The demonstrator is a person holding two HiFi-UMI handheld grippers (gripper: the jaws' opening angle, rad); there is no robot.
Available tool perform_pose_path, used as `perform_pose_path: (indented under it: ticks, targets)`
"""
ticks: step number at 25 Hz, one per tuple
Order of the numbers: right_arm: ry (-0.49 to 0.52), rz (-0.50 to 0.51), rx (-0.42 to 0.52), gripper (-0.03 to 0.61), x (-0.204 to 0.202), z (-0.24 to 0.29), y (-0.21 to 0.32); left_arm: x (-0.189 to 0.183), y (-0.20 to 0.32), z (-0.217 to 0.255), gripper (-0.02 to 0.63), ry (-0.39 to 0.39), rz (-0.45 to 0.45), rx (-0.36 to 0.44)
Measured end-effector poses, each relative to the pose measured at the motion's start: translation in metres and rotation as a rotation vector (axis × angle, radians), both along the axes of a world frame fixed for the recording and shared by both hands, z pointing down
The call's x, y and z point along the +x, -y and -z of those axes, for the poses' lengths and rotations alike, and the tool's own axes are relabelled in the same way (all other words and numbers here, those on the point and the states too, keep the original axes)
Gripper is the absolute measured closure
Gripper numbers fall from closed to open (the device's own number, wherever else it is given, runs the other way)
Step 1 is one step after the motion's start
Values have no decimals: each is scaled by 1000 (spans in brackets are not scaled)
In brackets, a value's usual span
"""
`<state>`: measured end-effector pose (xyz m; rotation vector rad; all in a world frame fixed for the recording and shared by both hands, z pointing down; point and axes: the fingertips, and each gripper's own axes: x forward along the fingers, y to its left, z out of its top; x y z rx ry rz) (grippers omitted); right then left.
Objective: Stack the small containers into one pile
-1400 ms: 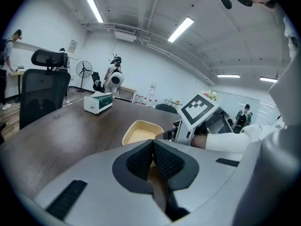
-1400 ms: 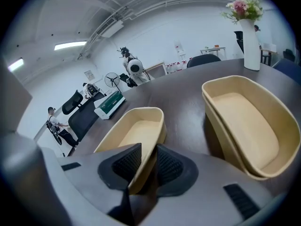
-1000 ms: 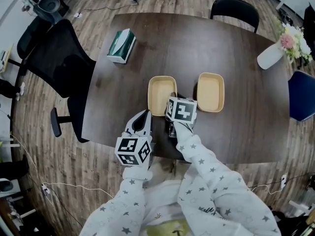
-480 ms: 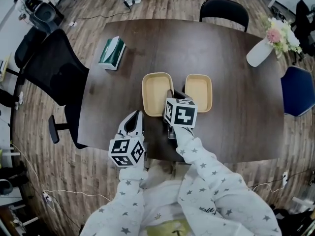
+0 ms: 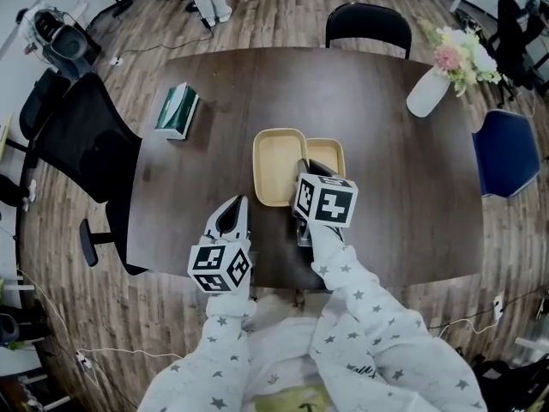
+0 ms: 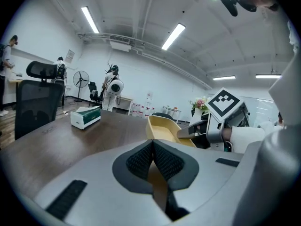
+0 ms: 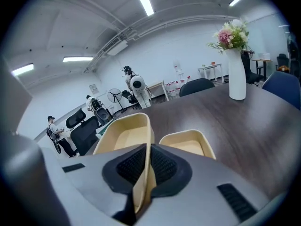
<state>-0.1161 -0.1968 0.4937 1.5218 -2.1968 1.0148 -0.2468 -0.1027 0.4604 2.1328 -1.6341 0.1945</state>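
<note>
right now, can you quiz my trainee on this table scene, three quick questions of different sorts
1. Multiple choice: what is the right gripper clamped on?
A. the rim of a pale yellow plastic container
B. the white vase
C. nothing
2. True or false: the left gripper holds the green and white tissue box.
3. Fill in: the number of such containers on or over the dark wooden table is ____.

Key: 1 A. 2 false, its jaws are shut on nothing. 3 two.
</note>
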Motion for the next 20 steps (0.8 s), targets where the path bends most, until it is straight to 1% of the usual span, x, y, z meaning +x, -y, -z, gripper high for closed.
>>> perform_pose_path:
  ticks: [9,20]
  targets:
    - [0,-72,-9,540,57,0,9,41,15,0,589,-10,-72,0]
    - [11,-96,-66,538,96,-14,13,64,25,-6,589,-17,-114,-18]
